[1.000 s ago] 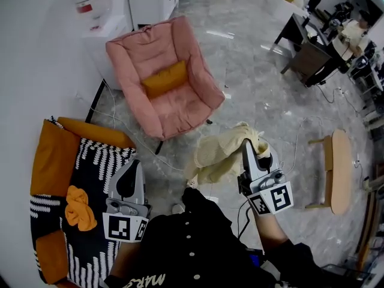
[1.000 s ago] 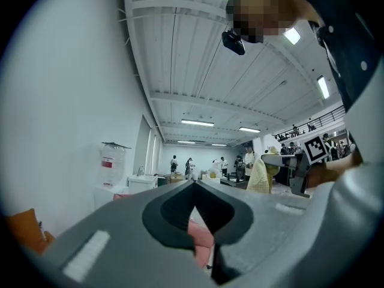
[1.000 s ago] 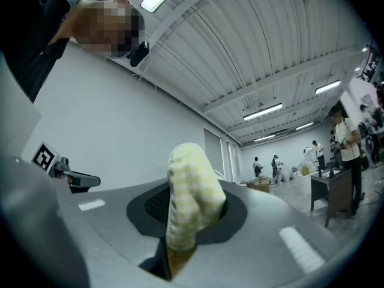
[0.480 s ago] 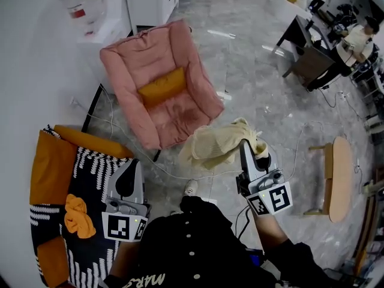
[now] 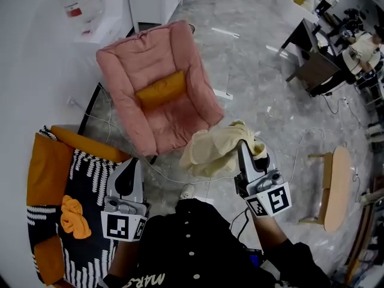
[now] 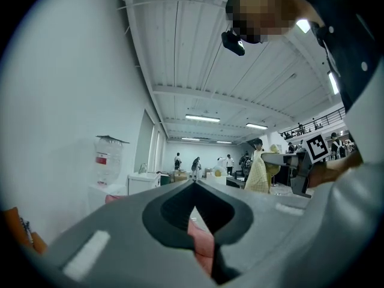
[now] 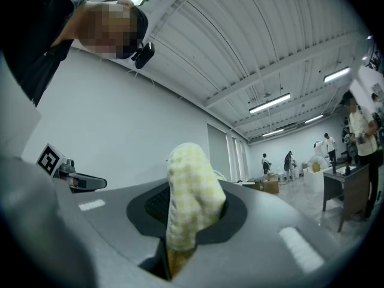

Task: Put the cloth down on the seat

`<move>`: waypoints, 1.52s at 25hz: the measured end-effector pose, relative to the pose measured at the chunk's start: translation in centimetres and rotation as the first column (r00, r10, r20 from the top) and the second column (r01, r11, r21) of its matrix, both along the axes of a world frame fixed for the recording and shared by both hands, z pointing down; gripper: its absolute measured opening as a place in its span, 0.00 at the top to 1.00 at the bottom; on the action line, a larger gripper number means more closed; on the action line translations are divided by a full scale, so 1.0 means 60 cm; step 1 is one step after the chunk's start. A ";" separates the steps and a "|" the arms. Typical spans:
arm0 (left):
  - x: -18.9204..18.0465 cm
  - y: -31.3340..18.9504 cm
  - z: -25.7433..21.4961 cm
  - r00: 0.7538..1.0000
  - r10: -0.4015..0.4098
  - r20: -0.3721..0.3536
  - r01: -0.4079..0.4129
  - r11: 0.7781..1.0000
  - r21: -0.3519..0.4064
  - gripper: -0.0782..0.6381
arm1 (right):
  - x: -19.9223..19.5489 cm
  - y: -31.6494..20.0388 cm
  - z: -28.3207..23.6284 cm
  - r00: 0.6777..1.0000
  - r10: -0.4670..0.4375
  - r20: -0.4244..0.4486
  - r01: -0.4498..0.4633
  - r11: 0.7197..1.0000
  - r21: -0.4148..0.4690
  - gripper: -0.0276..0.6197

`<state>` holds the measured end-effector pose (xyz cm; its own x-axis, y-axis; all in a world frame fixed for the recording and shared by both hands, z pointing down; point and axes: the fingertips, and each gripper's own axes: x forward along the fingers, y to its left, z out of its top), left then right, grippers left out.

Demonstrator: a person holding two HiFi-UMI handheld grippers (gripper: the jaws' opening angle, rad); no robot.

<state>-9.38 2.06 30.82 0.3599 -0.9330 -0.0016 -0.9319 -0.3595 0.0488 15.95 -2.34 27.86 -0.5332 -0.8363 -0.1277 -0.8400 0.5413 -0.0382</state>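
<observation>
Black buttoned shirt (image 5: 192, 245); grey hand-held grippers (image 5: 128, 162) (image 5: 242, 144), black-white marker cubes (image 5: 124, 227) (image 5: 270, 201).

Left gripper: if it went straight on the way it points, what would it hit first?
Probably the pink armchair: in the head view it lies ahead of the left gripper, and pink shows between its jaws. Depth is unclear; it might pass above it.
</observation>
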 end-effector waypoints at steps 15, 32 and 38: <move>-0.016 -0.086 0.019 0.997 -0.057 -0.046 0.055 0.997 -0.046 0.89 | -0.020 -0.096 0.019 0.999 -0.049 -0.013 0.048 0.999 -0.021 0.83; -0.105 -0.304 -0.017 1.000 -0.019 -0.014 0.020 0.999 0.045 0.89 | -0.102 -0.297 -0.010 1.000 -0.009 -0.019 0.010 0.999 0.036 0.83; -0.134 -0.363 -0.025 1.000 -0.005 -0.019 0.006 0.998 0.055 0.89 | -0.130 -0.352 -0.028 1.000 0.003 -0.020 -0.002 0.998 0.055 0.83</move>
<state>-17.42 -19.72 29.31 0.3539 -0.9334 -0.0594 -0.9330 -0.3567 0.0469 8.13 -23.44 26.18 -0.5342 -0.8295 -0.1629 -0.8415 0.5402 0.0090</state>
